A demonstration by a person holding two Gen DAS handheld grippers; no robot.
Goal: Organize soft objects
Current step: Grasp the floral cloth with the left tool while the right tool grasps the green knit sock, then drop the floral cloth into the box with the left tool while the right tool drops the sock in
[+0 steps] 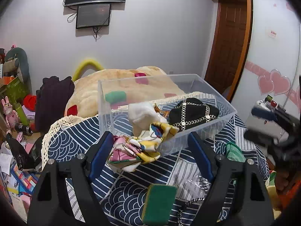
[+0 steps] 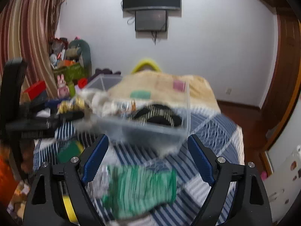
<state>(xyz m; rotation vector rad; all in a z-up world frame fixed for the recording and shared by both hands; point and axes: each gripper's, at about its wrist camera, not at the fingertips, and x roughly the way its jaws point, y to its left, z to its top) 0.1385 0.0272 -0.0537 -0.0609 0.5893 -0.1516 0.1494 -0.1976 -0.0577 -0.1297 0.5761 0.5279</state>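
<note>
A clear plastic bin [image 1: 222,111] stands on the blue-and-white patterned bedspread [image 1: 75,143]. It holds a black pouch with gold chains [image 1: 193,113] and a white cloth [image 1: 143,114]. A yellow and pink patterned cloth [image 1: 143,146] hangs over the bin's near rim, between the wide-apart fingers of my left gripper [image 1: 150,146], which is open. A green sponge [image 1: 160,203] lies just below it. My right gripper [image 2: 148,150] is open over a green knitted cloth [image 2: 139,188], in front of the bin [image 2: 143,126]. The right wrist view is blurred.
A beige blanket with coloured patches [image 1: 116,86] lies behind the bin. A dark garment [image 1: 54,98] hangs at the left. Toys and boxes [image 1: 15,98] crowd the left side. A clear plastic wrapper [image 1: 197,184] lies on the bedspread. A wooden door [image 1: 229,37] is at the right.
</note>
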